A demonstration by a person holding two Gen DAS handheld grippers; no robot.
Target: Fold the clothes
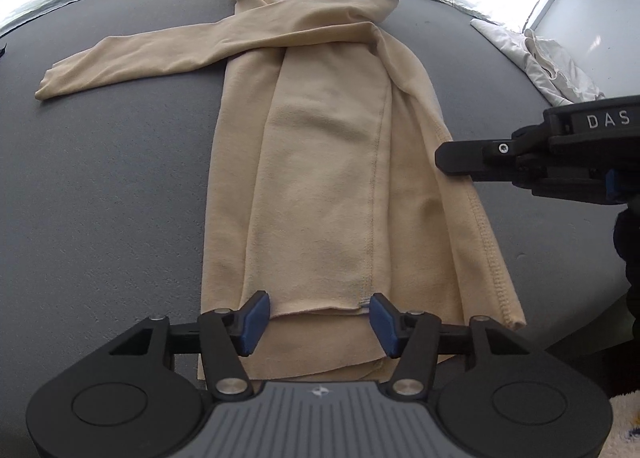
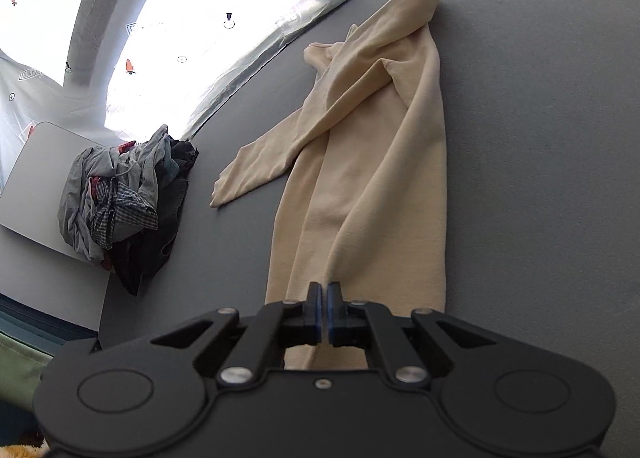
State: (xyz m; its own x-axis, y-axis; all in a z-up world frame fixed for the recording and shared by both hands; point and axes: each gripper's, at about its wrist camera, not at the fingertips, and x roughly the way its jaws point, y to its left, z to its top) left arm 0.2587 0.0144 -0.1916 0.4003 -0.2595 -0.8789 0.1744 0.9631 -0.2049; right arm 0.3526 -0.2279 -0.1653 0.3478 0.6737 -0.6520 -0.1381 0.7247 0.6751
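now our left claw (image 1: 318, 324) stands part open over the near hem of the beige top (image 1: 320, 177), pads (image 1: 254, 324) clear of the cloth. our right claw (image 2: 324, 312) is closed, pads pressed together at the top's edge; whether cloth is pinched we cannot tell. the top lies lengthwise on the grey table (image 1: 100, 197), one sleeve out sideways. beyond, a clothes pile (image 2: 128, 197).
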